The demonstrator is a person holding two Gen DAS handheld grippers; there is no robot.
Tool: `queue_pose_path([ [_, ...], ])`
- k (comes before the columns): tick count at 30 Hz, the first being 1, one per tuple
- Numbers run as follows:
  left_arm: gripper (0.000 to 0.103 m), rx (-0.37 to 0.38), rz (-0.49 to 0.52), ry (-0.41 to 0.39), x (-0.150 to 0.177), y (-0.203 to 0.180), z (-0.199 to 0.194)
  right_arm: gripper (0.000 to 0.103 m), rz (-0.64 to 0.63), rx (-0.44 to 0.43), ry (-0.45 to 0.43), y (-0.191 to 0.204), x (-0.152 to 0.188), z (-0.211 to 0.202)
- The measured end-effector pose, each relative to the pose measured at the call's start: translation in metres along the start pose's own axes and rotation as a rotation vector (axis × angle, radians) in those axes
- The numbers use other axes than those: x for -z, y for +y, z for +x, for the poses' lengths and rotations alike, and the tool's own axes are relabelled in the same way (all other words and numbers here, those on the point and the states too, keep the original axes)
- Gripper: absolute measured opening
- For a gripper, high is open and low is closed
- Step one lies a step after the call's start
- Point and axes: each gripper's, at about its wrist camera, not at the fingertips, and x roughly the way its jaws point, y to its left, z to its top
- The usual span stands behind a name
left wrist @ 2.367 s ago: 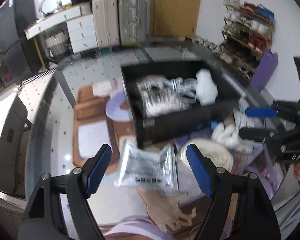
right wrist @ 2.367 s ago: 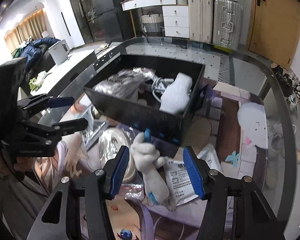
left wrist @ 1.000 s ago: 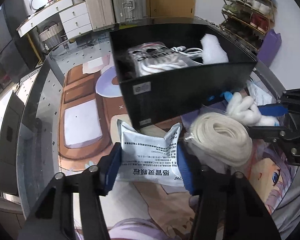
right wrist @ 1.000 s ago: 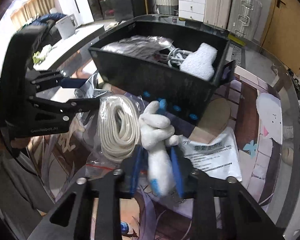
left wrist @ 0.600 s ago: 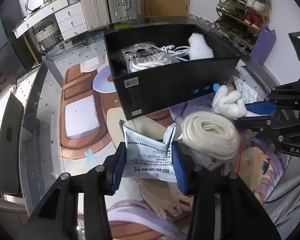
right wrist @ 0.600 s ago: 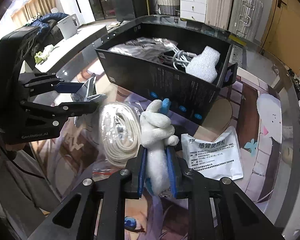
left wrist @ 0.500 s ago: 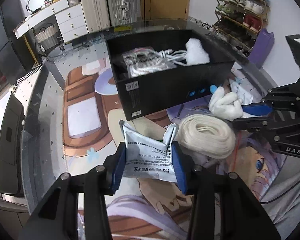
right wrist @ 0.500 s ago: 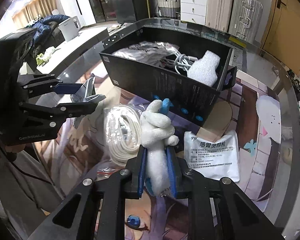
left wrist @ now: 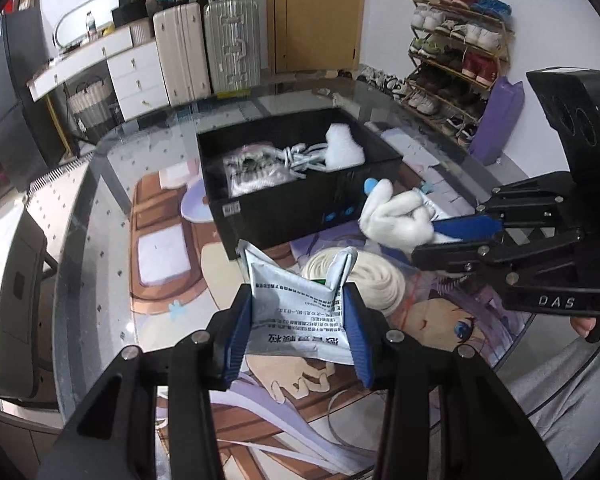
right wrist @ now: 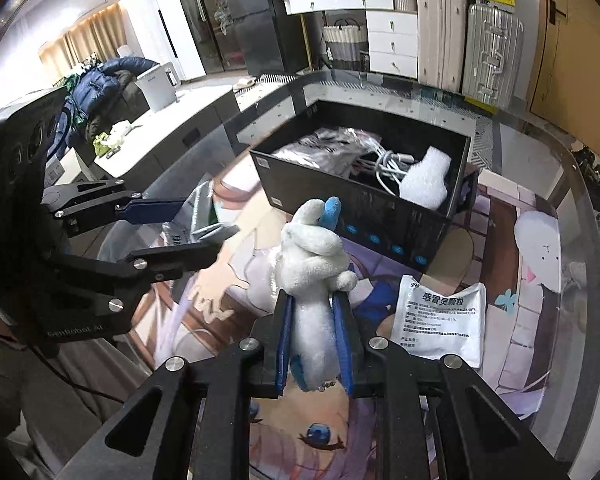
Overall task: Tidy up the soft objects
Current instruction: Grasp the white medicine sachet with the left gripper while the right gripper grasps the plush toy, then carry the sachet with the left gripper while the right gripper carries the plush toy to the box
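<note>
My left gripper (left wrist: 298, 312) is shut on a silver medicine pouch (left wrist: 296, 316) and holds it above the table, in front of the black box (left wrist: 284, 216). My right gripper (right wrist: 314, 340) is shut on a white plush toy (right wrist: 314, 276) with a blue tip, lifted near the box's front wall (right wrist: 360, 216). The toy also shows in the left wrist view (left wrist: 396, 216). The box holds bagged items, a white cable and a white foam piece (right wrist: 424, 180). A coil of white rope (left wrist: 376, 276) in a clear bag lies on the table below the pouch.
A second silver pouch (right wrist: 440, 312) lies on the printed table mat right of my right gripper. The glass table's curved edge (right wrist: 596, 240) runs along the right. Suitcases, drawers and a shoe rack (left wrist: 456, 40) stand beyond the table.
Both grippers closed on their objects and lifted them: the left raised the pouch, the right raised the plush toy. Both now sit higher and farther back from the box.
</note>
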Motion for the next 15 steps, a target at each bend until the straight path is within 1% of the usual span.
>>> queue_pose_path([
  [4,0.043,0.006,0.009,-0.036,-0.007,-0.007,-0.009,0.02,-0.004,0.004,-0.059,0.01,-0.003,-0.016],
  [10,0.043,-0.011,0.011,-0.104,-0.018,-0.009,-0.024,0.02,-0.007,-0.006,-0.154,0.019,-0.011,-0.04],
  [15,0.043,-0.005,-0.015,-0.142,-0.028,-0.007,-0.033,0.02,0.004,0.007,-0.21,0.018,-0.022,-0.054],
])
